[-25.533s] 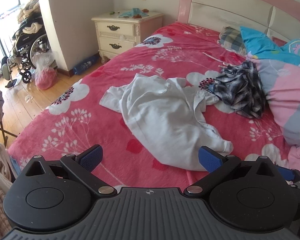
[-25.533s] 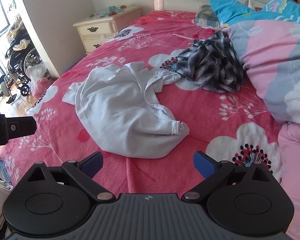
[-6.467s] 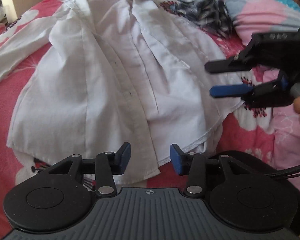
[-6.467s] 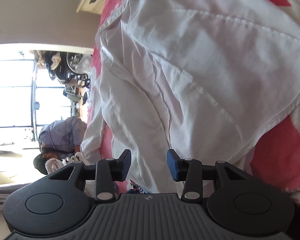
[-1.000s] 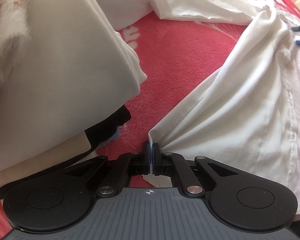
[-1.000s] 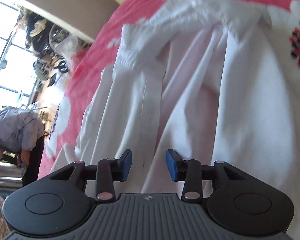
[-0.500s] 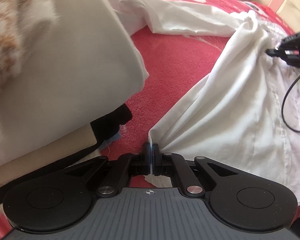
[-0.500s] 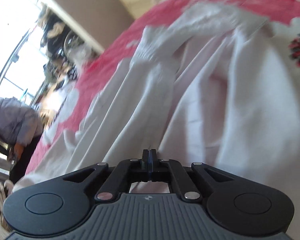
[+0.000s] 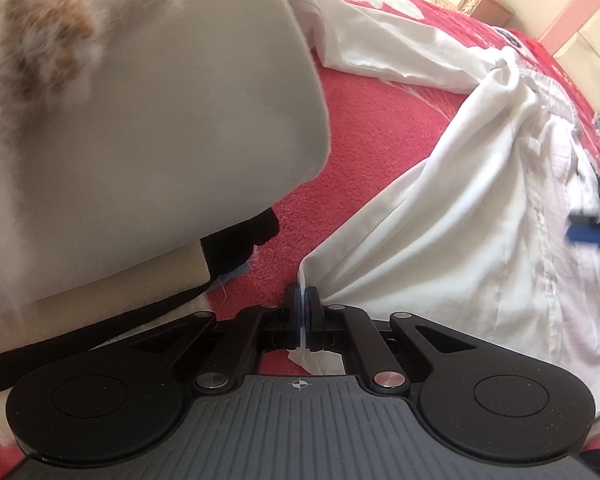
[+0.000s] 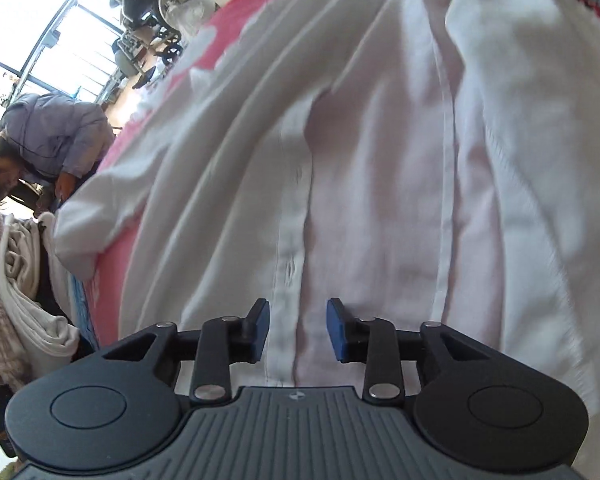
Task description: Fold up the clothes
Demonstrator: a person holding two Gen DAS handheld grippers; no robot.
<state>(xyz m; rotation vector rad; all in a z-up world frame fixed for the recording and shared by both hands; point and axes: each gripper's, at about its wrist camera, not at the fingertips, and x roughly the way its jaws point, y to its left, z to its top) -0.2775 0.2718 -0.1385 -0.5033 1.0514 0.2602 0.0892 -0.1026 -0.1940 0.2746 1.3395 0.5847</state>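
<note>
- Left claw (image 9: 302, 300) is pinched tight on a corner of the white shirt (image 9: 460, 216), with a small tab of fabric poking out behind its blue pads toward the camera.
- To the left of that grip, in the left wrist view, a pale cream garment (image 9: 148, 120) with a fuzzy orange-flecked patch fills the upper corner, and a black strap (image 9: 100, 340) runs under it.
- From the pinched corner the shirt fans up and to the right in taut pleats, then bunches into a knot of folds near the top of the view; beyond that a sleeve or panel lies flat across the red bedspread (image 9: 364, 128).
- Further right the button placket runs down the shirt, and the right claw (image 9: 592, 226) shows as a blurred blue-tipped shape over it at the frame edge.
- Right claw (image 10: 296, 330), in its own view, has its jaws parted after just opening; the placket strip lies under the gap, and the pads do not press on it.
- White shirt (image 10: 380, 160) looks thin, faintly pink where the bedspread (image 10: 112, 272) shows through, creased in long ridges, with stitched seams on the right.
- At the far left of that view a person in a lilac top (image 10: 56, 136) bends over near bright windows.
</note>
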